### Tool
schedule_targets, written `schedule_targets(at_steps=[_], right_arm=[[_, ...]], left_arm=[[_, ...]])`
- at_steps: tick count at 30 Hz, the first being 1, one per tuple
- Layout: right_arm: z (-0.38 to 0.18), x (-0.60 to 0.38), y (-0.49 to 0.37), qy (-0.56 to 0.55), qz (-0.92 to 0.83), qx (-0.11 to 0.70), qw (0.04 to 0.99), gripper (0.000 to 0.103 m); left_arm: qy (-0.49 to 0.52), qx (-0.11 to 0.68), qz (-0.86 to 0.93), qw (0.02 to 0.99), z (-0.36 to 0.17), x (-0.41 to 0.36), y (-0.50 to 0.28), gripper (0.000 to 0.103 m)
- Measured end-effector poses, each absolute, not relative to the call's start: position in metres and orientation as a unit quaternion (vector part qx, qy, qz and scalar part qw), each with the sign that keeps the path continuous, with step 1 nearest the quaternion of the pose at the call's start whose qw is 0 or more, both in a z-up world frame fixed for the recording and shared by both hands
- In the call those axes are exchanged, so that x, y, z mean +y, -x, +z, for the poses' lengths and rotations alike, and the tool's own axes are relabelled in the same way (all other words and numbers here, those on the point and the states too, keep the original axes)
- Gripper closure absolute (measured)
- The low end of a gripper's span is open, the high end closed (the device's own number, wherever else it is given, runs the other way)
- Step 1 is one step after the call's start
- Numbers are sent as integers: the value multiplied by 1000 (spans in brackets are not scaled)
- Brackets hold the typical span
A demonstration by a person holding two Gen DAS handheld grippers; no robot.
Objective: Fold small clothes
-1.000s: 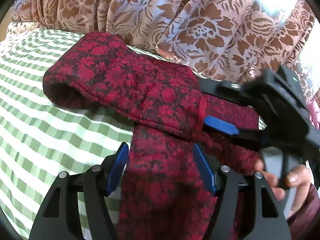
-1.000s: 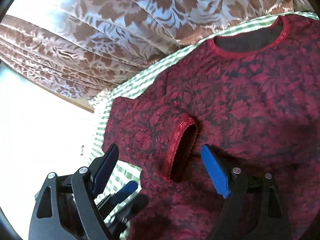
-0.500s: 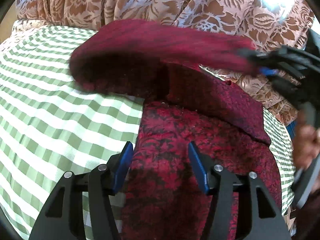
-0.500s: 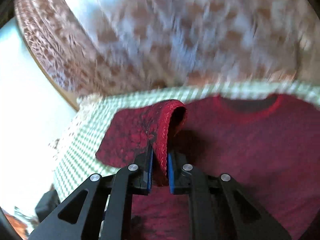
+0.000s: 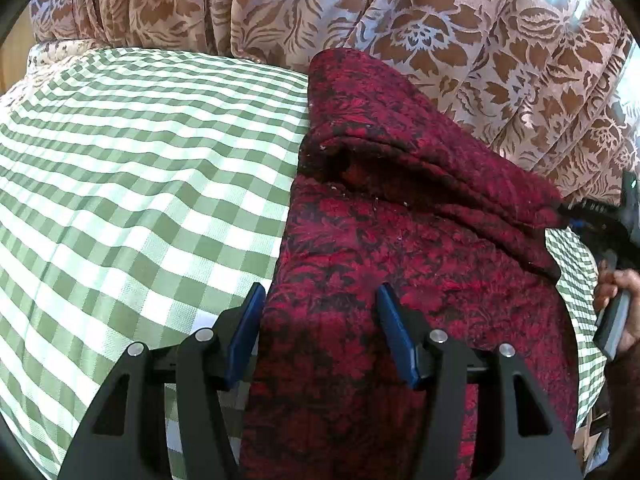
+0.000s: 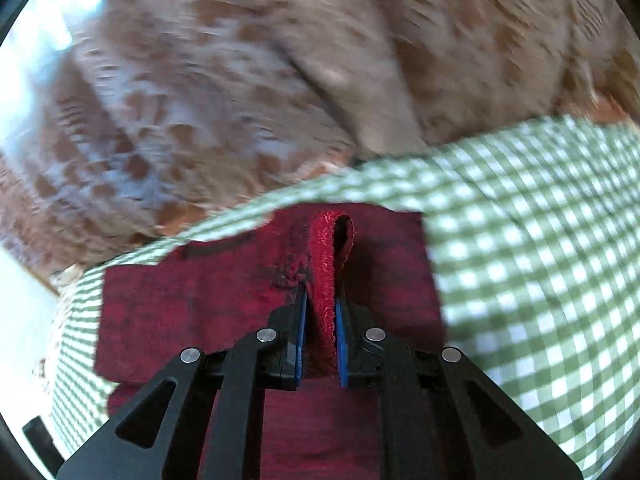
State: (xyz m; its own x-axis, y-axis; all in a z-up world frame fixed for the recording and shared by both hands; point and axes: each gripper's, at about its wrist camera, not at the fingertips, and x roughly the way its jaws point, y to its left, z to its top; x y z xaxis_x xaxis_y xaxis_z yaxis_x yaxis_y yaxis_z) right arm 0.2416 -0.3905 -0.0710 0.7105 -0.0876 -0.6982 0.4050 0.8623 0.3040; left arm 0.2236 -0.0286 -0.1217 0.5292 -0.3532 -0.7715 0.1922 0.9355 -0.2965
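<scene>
A small dark red floral garment point(image 5: 400, 240) lies on a green checked cloth point(image 5: 140, 180). My left gripper point(image 5: 320, 332) rests open on its lower part. The left pad stands at the fabric's left edge and the right pad sits on top of the fabric. My right gripper point(image 6: 320, 328) is shut on the sleeve's bright red hemmed cuff point(image 6: 326, 264), which loops up between the blue pads. In the left wrist view the sleeve is drawn over the body to the right, ending at the right gripper point(image 5: 592, 216) at the frame's edge.
A brown and white floral curtain point(image 5: 440, 20) hangs close behind the surface. The checked cloth point(image 6: 540, 240) spreads wide on both sides of the garment. A person's hand point(image 5: 616, 292) grips the right gripper's handle at the far right.
My right gripper shut on the sleeve cuff and carried it across the garment's body to the right, folding the sleeve over. My left gripper stayed on the lower part, its jaws slightly narrower.
</scene>
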Motion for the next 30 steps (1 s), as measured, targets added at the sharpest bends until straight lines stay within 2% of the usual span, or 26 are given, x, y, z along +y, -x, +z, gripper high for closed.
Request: schedule_targets(at_steps=[5,9,12,13,14,15,17,21,26,27,28,29,30], right_arm=[[-100,-400,-236,-243,-137,376,884,92],[-96,-403,-233,-247,-126,373,885,91],[-86,-404,-227,-237,-132,370,888,91],[-81,-404,-224,-230,-136,366,891,89],[-76,-402,-222,-225,-138,362,894,81],[-69,-399,-218,-216,-139,354,899,68],[-58,-391,-215,-197,-136,336,911,59],[-56,-380,-226,-167,-126,340,917,59],[-73,-374,-248,-156,-118,362,911,59],[-75,-373,-251,-153,-117,364,911,59],[-76,-371,-254,-150,-115,366,911,59],[-78,-371,-256,-148,-114,368,911,59],[-81,-369,-259,-140,-114,375,909,59]], left_arm=[[118,459,-165,865,-107,-22,-234,46],[175,447,-172,860,-89,-10,-262,33],[197,447,-174,855,-85,-6,-287,32],[202,449,-174,853,-85,-8,-296,32],[208,450,-174,851,-86,-7,-304,32],[219,454,-176,845,-89,-6,-315,31],[239,465,-176,834,-92,-5,-333,31],[270,482,-188,812,-100,-7,-362,31],[255,498,-198,804,-104,-23,-385,33],[255,502,-202,801,-105,-25,-390,39],[256,504,-209,798,-106,-27,-392,57],[251,507,-221,794,-106,-31,-394,67],[236,508,-222,798,-105,-35,-394,73]])
